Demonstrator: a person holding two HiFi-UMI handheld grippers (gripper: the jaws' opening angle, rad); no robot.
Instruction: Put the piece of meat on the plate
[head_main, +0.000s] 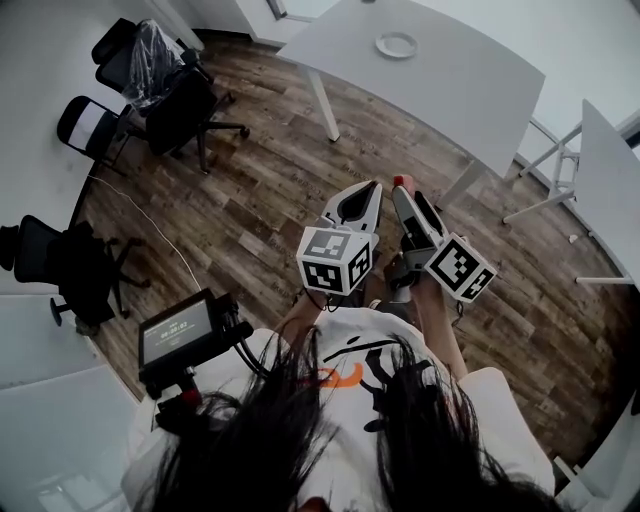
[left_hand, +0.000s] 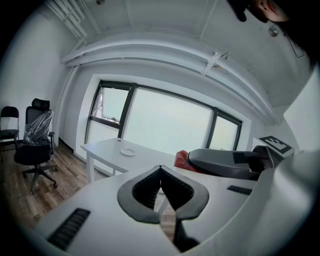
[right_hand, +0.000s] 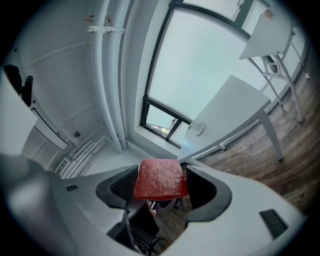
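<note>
Right gripper (right_hand: 159, 186) clamps the red meat (right_hand: 161, 175), held up for carrying to the plate (head_main: 396, 45) on the far table (head_main: 470, 80); left gripper (left_hand: 160, 170) closed, empty

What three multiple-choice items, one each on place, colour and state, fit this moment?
1. Where is the plate?
A. on the floor
B. on the white table
C. on a chair

2. What colour is the piece of meat?
A. white
B. green
C. red

3. How do the jaws of the left gripper stand?
A. tips together, nothing between
B. wide apart
C. clamped on the meat

Answers:
1 B: the head view shows the plate lying on the table across the room.
2 C: the slab clamped in the right gripper is red.
3 A: the left gripper view shows the tips touching, with nothing between them.
</note>
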